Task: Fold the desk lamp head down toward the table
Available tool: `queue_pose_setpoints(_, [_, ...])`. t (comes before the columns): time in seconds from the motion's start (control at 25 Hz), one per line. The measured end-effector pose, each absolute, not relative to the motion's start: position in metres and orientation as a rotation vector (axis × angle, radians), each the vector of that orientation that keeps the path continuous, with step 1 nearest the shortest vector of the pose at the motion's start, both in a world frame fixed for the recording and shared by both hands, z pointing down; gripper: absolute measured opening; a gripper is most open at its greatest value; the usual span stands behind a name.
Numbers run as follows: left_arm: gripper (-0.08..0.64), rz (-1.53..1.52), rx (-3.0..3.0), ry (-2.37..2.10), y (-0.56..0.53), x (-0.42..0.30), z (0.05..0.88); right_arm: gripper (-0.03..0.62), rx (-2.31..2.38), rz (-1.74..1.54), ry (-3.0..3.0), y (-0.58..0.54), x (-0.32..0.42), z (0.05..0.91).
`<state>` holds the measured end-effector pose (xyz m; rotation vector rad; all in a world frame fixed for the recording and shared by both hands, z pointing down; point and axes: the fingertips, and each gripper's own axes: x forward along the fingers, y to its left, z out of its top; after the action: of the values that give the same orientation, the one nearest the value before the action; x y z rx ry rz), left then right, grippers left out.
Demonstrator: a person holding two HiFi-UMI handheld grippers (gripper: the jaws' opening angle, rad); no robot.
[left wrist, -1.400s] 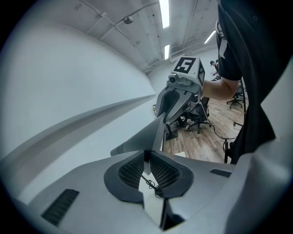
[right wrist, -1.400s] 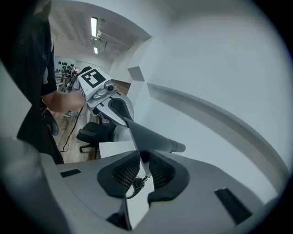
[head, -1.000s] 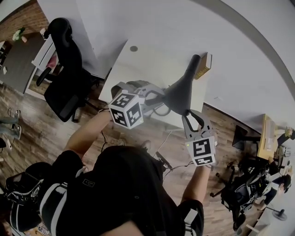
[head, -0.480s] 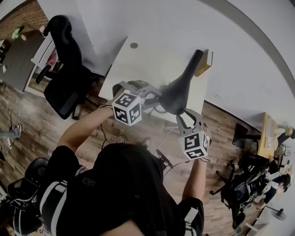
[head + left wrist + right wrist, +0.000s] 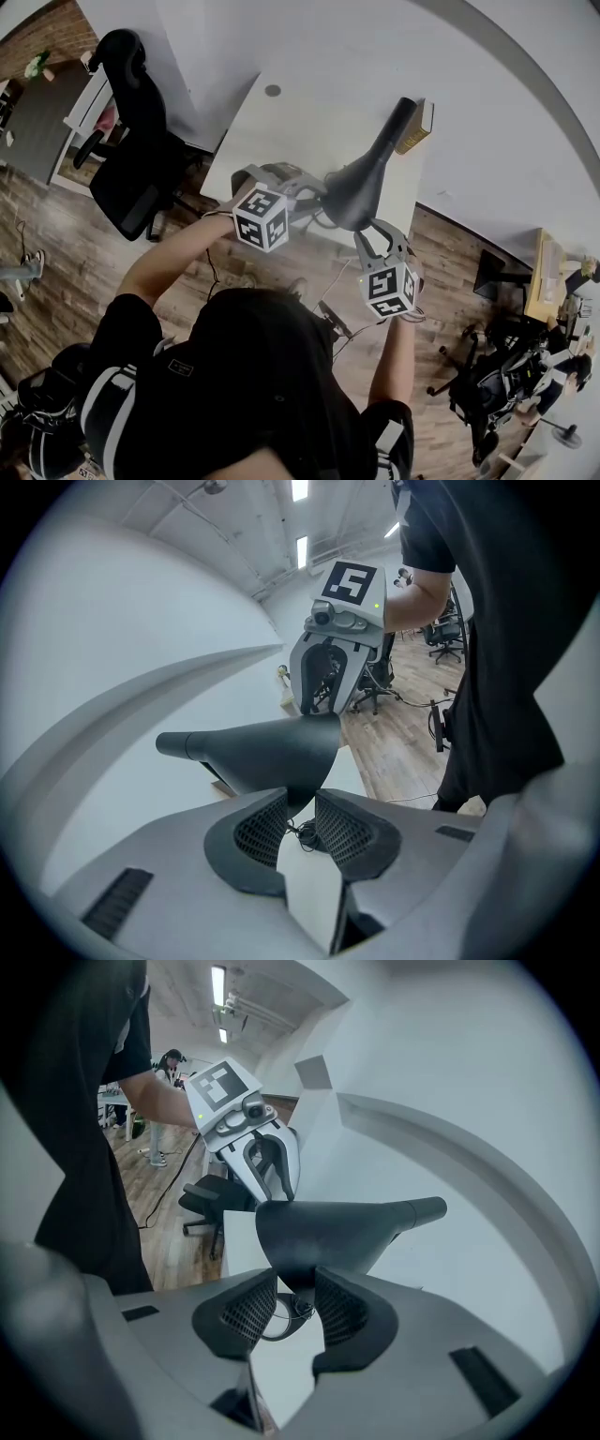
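The left gripper (image 5: pixel 300 808) had its jaws drawn to a narrow gap on the lower rim of the black lamp head (image 5: pixel 258 752). The head flared just ahead of the tips and tapered toward its stem (image 5: pixel 183 744) on the gripper's outer side. The right gripper (image 5: pixel 295 1290) faced it from straight across the shade. Its jaws had just been opening, with the same rim between them, and its pads (image 5: pixel 342 1309) no longer seemed to press. That probably left one thin, curved edge carrying the hold. The head might slip free, twist on its joint or spring back up, and harder pushing could tip the lamp or drag it. A coiled cable (image 5: pixel 302 834) lay directly below both sets of tips and could snag whichever jaw dipped lower. Bare table (image 5: pixel 281 122) stretched ahead of the left gripper, giving room to lower the head. The table's near edge ran beneath the grippers, whose bodies hung out over the floor. An office chair (image 5: pixel 141 150) stood well apart on the left gripper's outer side.
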<state>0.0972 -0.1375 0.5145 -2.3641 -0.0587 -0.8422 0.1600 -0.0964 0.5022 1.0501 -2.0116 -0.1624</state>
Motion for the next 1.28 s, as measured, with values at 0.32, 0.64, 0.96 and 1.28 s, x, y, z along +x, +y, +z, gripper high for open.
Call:
queue_pose_setpoints(0.32, [0.107, -0.870, -2.332, -0.054, -0.143, 0.100, 0.527, 0.146, 1.034, -0.156, -1.994, -0.101, 0.162, 0.515])
queue_pose_setpoints(0.64, [0.112, -0.886, -2.321, -0.052, -0.149, 0.101, 0.541, 0.152, 1.025, -0.155, -1.973, -0.107, 0.163, 0.529])
queue_pose_setpoints(0.96, [0.115, -0.908, -2.278, -0.054, -0.151, 0.105, 0.552, 0.155, 1.017, -0.170, -1.948, -0.109, 0.167, 0.540])
queue_pose_setpoints(1.28, [0.118, -0.918, -2.259, -0.053, -0.156, 0.110, 0.564, 0.158, 1.014, -0.181, -1.933, -0.114, 0.172, 0.553])
